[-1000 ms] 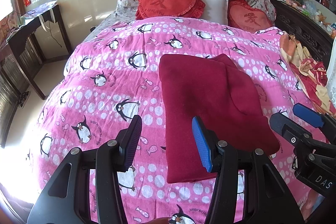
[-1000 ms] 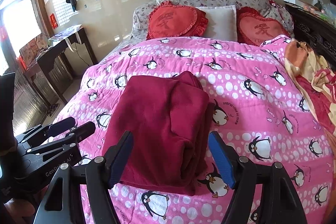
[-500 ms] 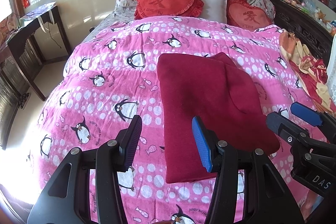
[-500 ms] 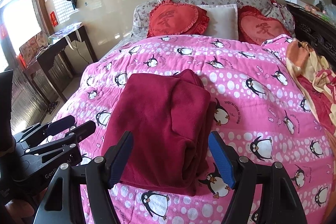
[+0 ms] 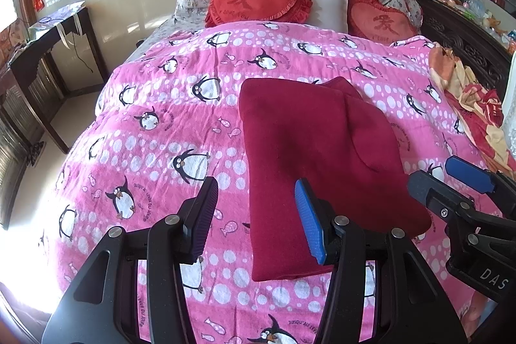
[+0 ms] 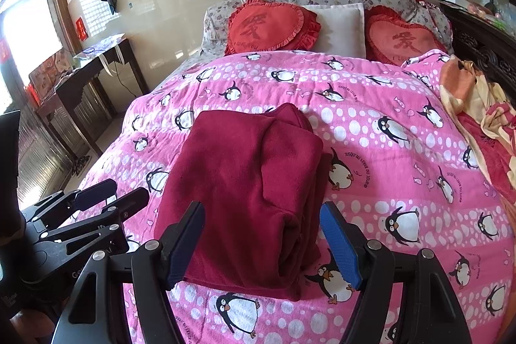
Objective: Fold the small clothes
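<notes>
A folded dark red garment point(image 5: 309, 157) lies flat on the pink penguin-print bedspread point(image 5: 167, 118), mid-bed. The left hand-held gripper point(image 5: 254, 215) hovers wide at the garment's 7 o'clock corner; the right hand-held gripper point(image 6: 262, 240), equally wide and empty, hovers at its 5 o'clock edge.

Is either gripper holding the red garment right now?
No, the left gripper and right gripper are both open above the folded red garment, gripping nothing.

Matt fleecy maroon garment point(image 5: 316, 150), soft cotton-like penguin quilt point(image 5: 167, 105), ribbed blue pads (rubbery) on black plastic tongs point(image 6: 262, 242)
</notes>
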A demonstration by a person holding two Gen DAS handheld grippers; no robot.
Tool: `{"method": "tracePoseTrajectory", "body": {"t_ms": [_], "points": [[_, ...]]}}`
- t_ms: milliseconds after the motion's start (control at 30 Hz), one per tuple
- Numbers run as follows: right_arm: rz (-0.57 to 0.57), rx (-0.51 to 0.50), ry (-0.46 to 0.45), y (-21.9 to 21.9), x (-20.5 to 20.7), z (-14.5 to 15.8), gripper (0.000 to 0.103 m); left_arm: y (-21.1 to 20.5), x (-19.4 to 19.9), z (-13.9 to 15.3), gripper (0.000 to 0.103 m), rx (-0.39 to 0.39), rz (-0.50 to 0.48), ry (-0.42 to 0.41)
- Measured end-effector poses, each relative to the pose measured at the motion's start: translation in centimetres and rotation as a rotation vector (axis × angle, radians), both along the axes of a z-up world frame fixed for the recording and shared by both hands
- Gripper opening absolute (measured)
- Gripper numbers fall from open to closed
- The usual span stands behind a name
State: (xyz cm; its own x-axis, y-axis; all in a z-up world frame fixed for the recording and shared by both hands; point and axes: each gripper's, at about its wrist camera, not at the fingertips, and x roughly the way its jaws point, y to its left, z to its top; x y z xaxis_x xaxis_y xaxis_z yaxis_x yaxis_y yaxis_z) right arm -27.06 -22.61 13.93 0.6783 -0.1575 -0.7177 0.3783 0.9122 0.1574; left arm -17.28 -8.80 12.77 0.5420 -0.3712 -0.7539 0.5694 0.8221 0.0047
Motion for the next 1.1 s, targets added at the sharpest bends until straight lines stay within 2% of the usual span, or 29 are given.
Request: {"method": "tracePoseTrajectory", "body": {"t_ms": [1100], "points": [[-0.003,0.014,0.003,-0.40,0.00,-0.43,0.071,-0.37,-0.20,-0.49,0.050,0.013,-0.007,0.003]]}}
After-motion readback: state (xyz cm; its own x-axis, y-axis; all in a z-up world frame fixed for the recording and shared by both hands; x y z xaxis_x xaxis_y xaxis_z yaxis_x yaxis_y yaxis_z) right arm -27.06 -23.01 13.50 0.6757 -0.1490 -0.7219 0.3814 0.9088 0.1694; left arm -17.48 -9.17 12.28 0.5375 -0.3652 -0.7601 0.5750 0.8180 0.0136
